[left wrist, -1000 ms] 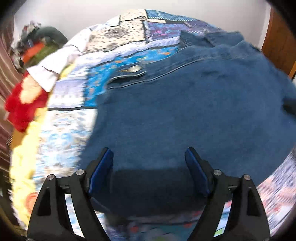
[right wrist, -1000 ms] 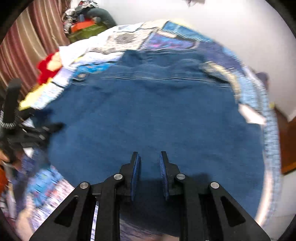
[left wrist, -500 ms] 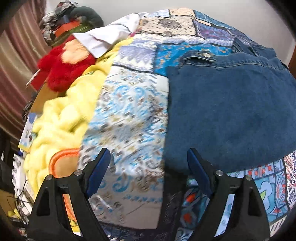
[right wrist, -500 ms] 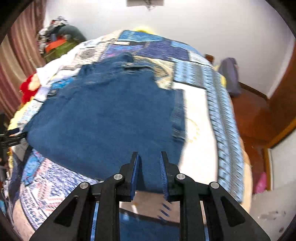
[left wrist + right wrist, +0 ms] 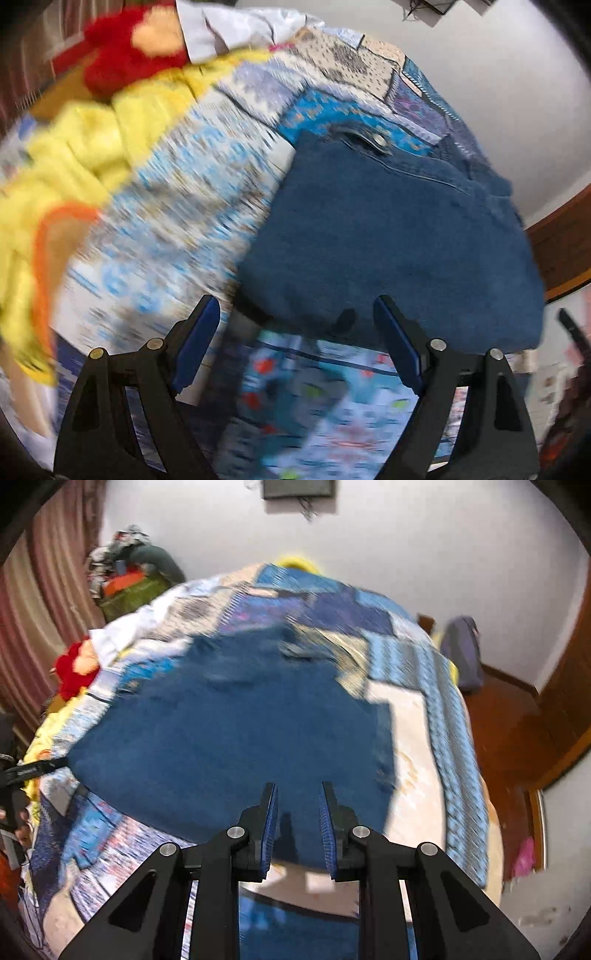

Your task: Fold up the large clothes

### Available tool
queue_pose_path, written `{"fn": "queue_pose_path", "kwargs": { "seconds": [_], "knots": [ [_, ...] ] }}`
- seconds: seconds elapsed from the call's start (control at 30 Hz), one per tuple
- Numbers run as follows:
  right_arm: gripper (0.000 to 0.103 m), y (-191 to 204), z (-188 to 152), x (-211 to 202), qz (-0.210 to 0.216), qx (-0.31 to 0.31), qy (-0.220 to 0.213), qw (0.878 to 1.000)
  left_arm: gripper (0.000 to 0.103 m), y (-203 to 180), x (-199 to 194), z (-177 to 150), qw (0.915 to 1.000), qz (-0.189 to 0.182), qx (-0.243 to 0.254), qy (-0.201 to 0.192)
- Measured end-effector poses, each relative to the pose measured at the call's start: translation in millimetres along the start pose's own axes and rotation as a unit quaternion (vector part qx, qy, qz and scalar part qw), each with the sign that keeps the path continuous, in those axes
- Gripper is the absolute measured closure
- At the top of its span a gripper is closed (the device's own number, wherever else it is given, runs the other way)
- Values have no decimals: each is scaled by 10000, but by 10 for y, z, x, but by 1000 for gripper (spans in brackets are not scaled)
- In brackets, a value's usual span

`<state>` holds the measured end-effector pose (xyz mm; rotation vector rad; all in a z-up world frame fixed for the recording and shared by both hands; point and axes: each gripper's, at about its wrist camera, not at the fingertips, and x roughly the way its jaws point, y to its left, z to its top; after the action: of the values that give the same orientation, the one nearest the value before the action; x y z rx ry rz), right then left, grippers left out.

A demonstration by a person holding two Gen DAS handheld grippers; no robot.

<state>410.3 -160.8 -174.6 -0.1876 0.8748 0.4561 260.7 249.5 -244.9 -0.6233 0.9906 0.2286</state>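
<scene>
Garment: I see the denim jacket (image 5: 399, 240) lying flat on the patchwork quilt (image 5: 177, 206), partly folded; further folds remain.
Left gripper (image 5: 299, 343): wide apart, empty.
Right gripper (image 5: 297, 827): nearly closed, empty.

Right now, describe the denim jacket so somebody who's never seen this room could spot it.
Find the bed with the patchwork quilt. In its middle lies the denim jacket, spread flat. It is the only plain dark-blue piece; the yellow blanket and red plush toy sit beside it.
</scene>
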Motion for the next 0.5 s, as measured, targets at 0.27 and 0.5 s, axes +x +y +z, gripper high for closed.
{"fn": "queue_pose_path", "kwargs": {
  "seconds": [0.27,0.5],
  "knots": [
    [85,547,49,628,337,-418,544,9971,17,-1,598,-20,9835,-1187,-1069,843],
    [85,579,-21,884,298,-422,642,9966,23,29,884,240,9774,-1365,-1478,657]
  ]
}}
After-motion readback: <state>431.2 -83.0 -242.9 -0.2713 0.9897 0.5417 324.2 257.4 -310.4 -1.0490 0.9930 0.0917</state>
